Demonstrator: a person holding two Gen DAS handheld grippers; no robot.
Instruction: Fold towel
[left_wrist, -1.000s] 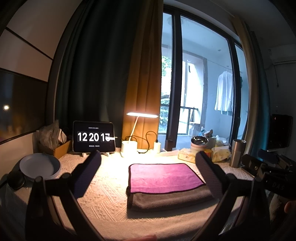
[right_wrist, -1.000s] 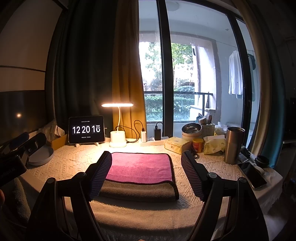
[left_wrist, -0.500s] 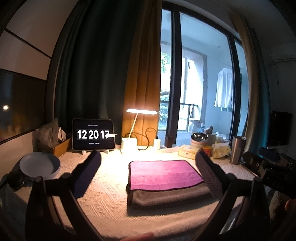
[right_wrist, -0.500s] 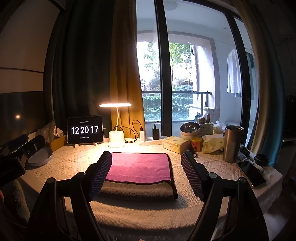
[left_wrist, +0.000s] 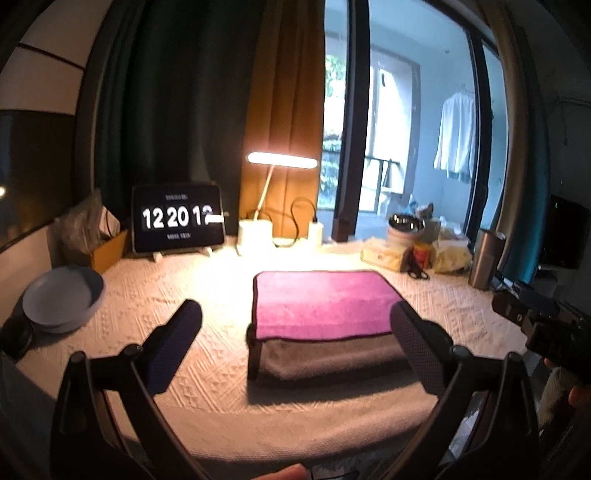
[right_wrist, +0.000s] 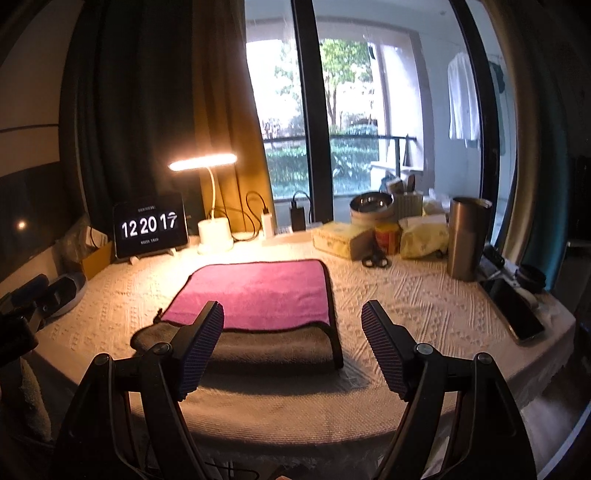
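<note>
Both my grippers spread wide, holding nothing: left gripper (left_wrist: 295, 332) & right gripper (right_wrist: 291, 325) hover above table's (right_wrist: 424, 306) near edge. Towel (right_wrist: 255, 295) lies folded mid-table, pink over grey. Bowl (left_wrist: 62, 299) at left, contents unclear; steel cup (right_wrist: 467, 238) at right.

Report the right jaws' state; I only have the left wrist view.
Observer: The right gripper is open, jaws wide apart and empty; the towel's near right corner shows between them.
Operator: Name whatever lies right of the tumbler.
Observer: A phone lies flat by the table edge, just past the tumbler.
</note>
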